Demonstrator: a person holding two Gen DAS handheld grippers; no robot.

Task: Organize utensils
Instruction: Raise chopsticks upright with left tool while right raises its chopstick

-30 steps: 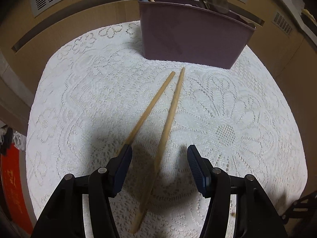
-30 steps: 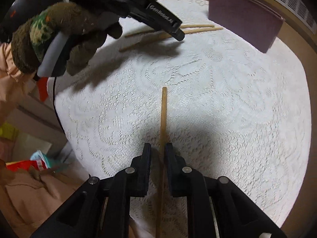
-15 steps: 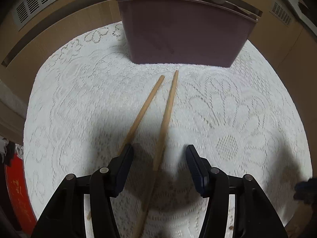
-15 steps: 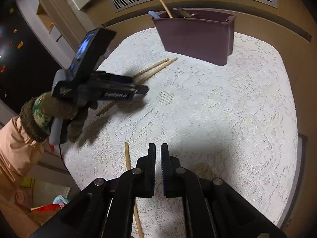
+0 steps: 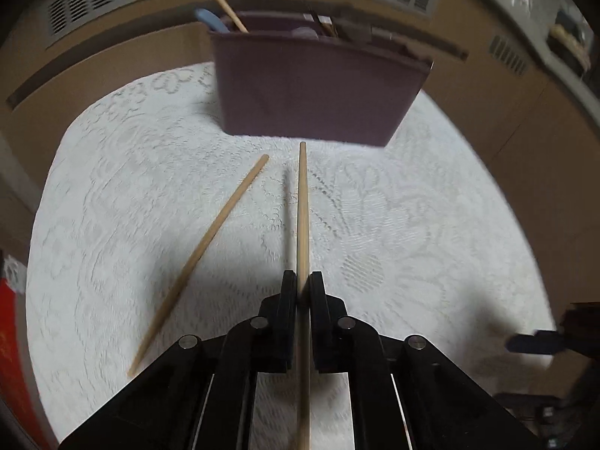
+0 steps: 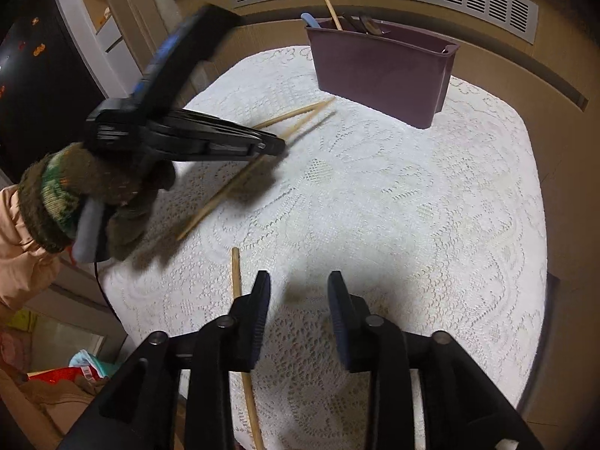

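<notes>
**Left gripper** (image 5: 299, 292): fingers clamped together on one wooden chopstick (image 5: 302, 206), gripped partway along its length. The stick runs straight out between the fingers, its far tip aimed at the utensil bin. Its shadow sits offset on the cloth, so it appears lifted clear; judged a carrying hold, lined up for the bin.

**Right gripper** (image 6: 298, 300): fingers spread apart, holding nothing. It hovers over the near edge of the table, probably waiting its turn.

**Second chopstick** (image 5: 202, 251): lies flat on the cloth, just left of the held one, angled toward the bin. Loose, not gripped.

**Third chopstick** (image 6: 240, 318): lies on the cloth near the table edge, passing just beside and under the right gripper's left finger. Whether it touches the finger cannot be told. Its near end runs out of view.

**Utensil bin** (image 5: 318, 86): purple plastic, upright at the far side of the table, against the wall. It already holds a wooden stick, a blue handle and some darker utensils, too blurred to name. Judged the destination for all three chopsticks.

**Lace tablecloth** (image 6: 431, 206): white, covers the whole tabletop. Its openwork may snag a tip dragged across it, so lifting suits better than sliding.

**Progress**: one chopstick in hand, two on the cloth, none of these three yet binned.
</notes>
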